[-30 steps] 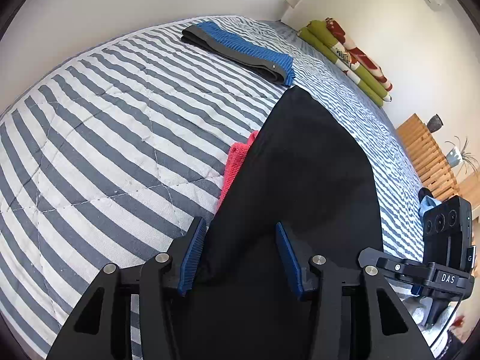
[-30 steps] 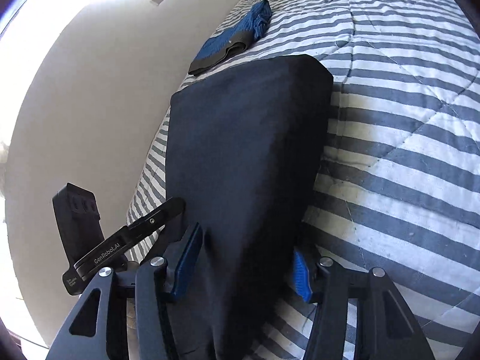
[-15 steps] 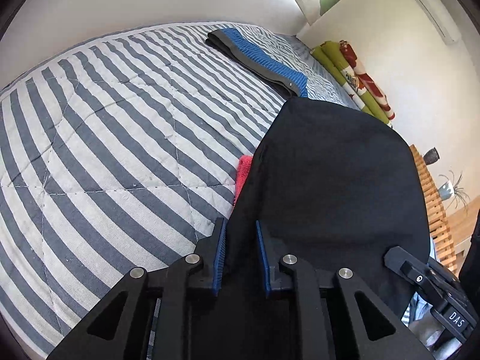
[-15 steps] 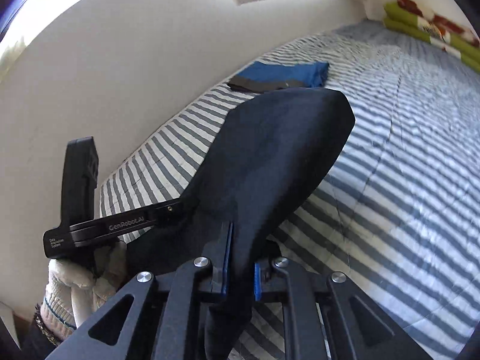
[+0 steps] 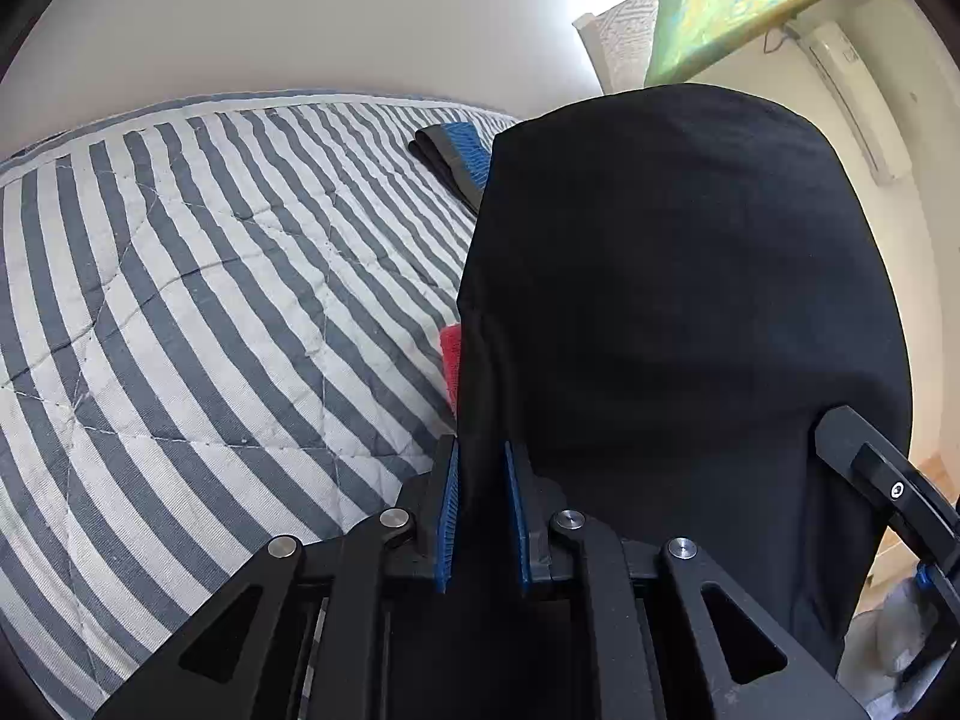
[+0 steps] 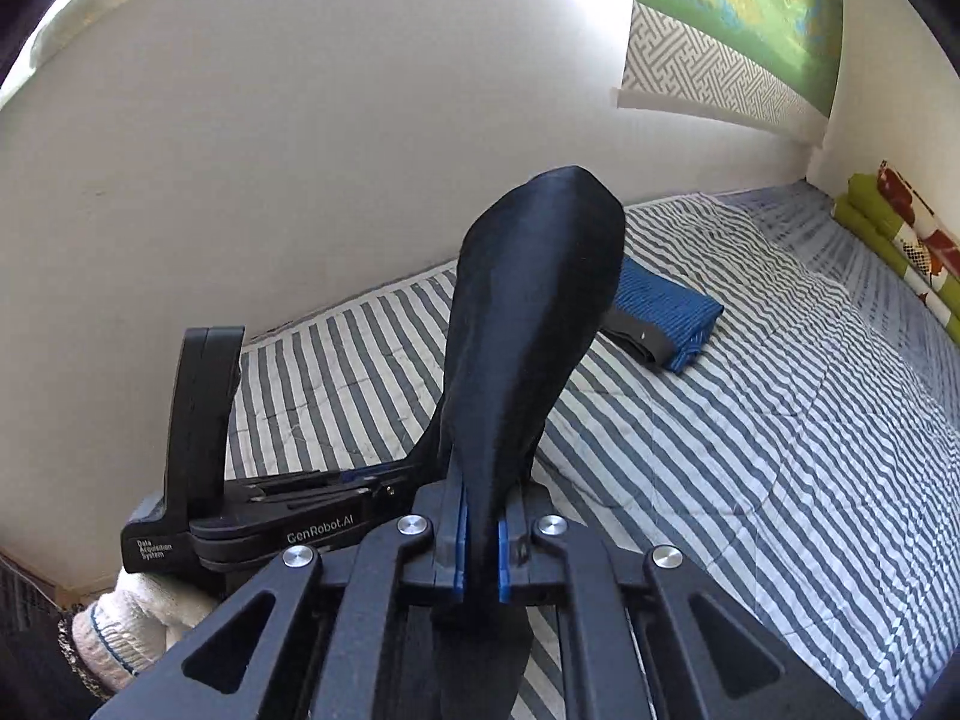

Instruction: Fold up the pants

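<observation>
Black pants lifted off the bed by both claws, ready for a fold

The black pants (image 5: 678,312) hang raised above the striped bed (image 5: 198,312), pinched at one edge so the cloth drapes free and flat; the left claw (image 5: 481,516) is clenched on the fabric, and the right claw (image 6: 480,546) grips the same edge just beside it, likely so the two can carry it over together. A red cloth (image 5: 451,360) peeks from beneath the pants, and a folded blue-and-grey garment (image 6: 663,318) lies well apart, near the wall (image 6: 300,150)
</observation>
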`<state>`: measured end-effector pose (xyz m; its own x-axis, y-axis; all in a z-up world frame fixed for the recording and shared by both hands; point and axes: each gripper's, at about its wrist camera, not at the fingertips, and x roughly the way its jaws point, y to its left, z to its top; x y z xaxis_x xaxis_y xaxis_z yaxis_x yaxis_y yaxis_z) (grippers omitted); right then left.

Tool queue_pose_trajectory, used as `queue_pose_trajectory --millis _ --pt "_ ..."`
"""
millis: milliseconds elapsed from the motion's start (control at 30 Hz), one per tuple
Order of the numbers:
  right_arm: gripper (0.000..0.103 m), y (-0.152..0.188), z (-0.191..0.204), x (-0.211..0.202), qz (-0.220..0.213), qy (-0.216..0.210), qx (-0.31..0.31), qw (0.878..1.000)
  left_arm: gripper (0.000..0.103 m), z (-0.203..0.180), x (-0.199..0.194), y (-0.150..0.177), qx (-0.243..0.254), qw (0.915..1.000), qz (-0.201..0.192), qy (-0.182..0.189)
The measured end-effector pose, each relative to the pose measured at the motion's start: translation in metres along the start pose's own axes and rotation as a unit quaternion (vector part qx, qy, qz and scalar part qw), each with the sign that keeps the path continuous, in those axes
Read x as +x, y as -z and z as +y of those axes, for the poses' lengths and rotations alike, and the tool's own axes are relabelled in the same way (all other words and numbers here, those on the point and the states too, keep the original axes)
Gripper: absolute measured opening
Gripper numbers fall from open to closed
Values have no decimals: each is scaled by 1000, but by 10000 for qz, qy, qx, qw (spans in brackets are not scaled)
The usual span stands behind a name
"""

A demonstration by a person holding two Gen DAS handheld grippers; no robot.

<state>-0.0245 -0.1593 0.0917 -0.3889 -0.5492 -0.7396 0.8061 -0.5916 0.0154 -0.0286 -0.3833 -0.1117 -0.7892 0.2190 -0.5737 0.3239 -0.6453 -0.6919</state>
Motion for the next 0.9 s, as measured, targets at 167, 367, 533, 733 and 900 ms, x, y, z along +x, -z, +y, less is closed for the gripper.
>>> queue_pose_trajectory --millis 167,367,533,733,900 --pt "6 -25 3 2 -108 74 -270 9995 31 0 -11 -13 -215 9989 -412 -22" --pt "5 -67 7 12 -373 24 -326 9988 34 21 -31 -30 -532 9948 -863 -49" --pt "5 -118 -21 27 -796 -115 85 9967 34 44 -36 -38 -702 9931 -916 -215" --pt "5 -152 -118 85 -1362 -366 1650 9762 33 37 -13 -50 -565 9957 -719 -165" --pt "8 -110 -190 209 -218 413 2638 9634 33 13 19 -53 143 9939 -438 -1002"
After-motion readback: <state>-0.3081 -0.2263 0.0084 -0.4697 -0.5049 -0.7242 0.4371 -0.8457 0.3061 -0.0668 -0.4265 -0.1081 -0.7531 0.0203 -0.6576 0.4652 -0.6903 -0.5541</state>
